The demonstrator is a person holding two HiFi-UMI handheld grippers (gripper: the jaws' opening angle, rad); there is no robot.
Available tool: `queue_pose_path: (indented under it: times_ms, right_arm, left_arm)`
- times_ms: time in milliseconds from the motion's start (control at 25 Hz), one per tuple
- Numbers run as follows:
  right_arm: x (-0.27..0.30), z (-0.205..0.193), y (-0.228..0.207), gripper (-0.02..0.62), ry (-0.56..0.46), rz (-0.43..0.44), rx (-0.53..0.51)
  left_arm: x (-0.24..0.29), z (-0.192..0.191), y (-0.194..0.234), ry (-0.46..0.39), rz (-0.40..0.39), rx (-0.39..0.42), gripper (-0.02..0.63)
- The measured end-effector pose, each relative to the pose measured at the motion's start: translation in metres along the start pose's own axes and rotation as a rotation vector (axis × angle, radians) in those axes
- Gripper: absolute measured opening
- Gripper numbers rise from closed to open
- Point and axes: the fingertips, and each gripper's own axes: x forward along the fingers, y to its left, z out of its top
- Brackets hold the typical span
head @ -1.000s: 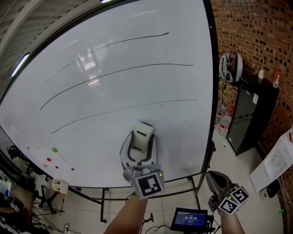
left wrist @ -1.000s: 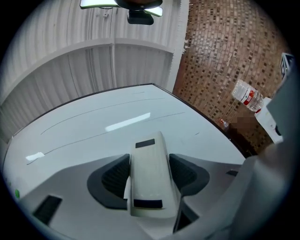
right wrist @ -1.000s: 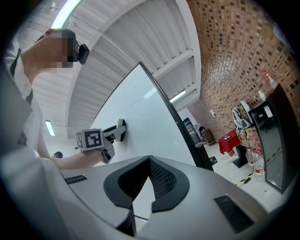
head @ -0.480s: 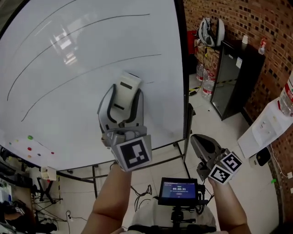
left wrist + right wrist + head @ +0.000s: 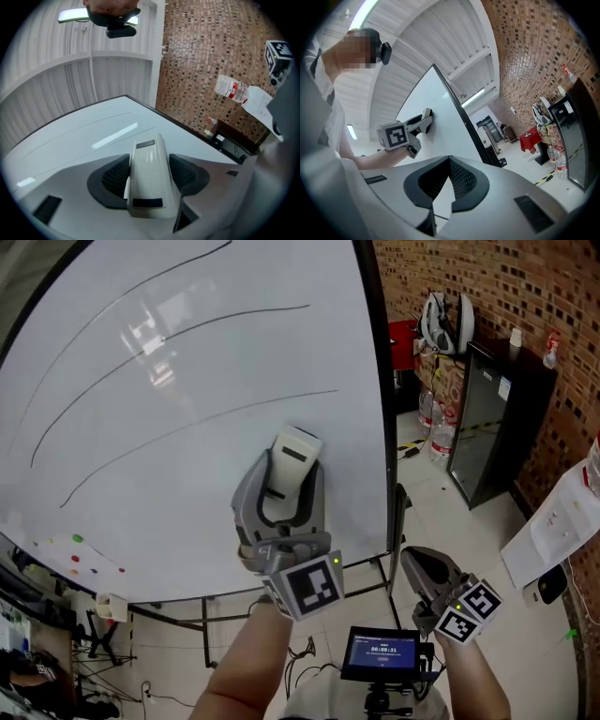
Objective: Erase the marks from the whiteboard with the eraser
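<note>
whiteboard: three marks | left tool grips eraser (right tool closed, empty)

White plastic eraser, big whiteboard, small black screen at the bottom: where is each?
White plastic eraser (image 5: 147, 178): left gripper view, middle of its back.
Big whiteboard (image 5: 169, 512): head view, bare surface under the lowest line.
Small black screen (image 5: 380, 652): head view, centre of display.

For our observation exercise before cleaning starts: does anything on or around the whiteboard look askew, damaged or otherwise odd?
Nothing stands out. The white plastic eraser sits straight in the left tool, and the three thin black lines run unsmudged across the large white whiteboard.
</note>
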Motion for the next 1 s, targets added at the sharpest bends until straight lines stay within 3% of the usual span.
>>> queue_pose_path:
  times_ms: [240, 440, 520, 680, 760, 880, 1000]
  right_arm:
    - [-0.014, 0.002, -0.008, 0.028, 0.004, 0.015, 0.010]
    - [-0.026, 0.004, -0.012, 0.028, 0.018, 0.025, 0.013]
    - [-0.028, 0.004, -0.010, 0.028, 0.021, 0.032, 0.011]
    - [-0.035, 0.007, -0.008, 0.028, 0.018, 0.036, 0.003]
    - [-0.040, 0.009, -0.010, 0.028, 0.018, 0.035, 0.005]
    - [-0.048, 0.011, -0.010, 0.028, 0.021, 0.039, 0.012]
    - [-0.054, 0.010, -0.006, 0.028, 0.024, 0.038, 0.018]
  left_arm:
    - [0.008, 0.011, -0.038, 0.054, -0.083, 0.046, 0.287]
    - [0.007, 0.009, -0.070, 0.078, -0.171, 0.155, 0.285]
    - [0.002, 0.004, -0.057, 0.084, -0.139, 0.146, 0.291]
    - [-0.012, -0.013, 0.026, 0.123, 0.066, 0.020, 0.287]
    - [-0.013, -0.013, 0.054, 0.105, 0.130, -0.023, 0.288]
    - [-0.010, -0.006, 0.054, 0.129, 0.132, -0.032, 0.287]
    - [-0.006, 0.001, 0.020, 0.152, 0.061, -0.014, 0.287]
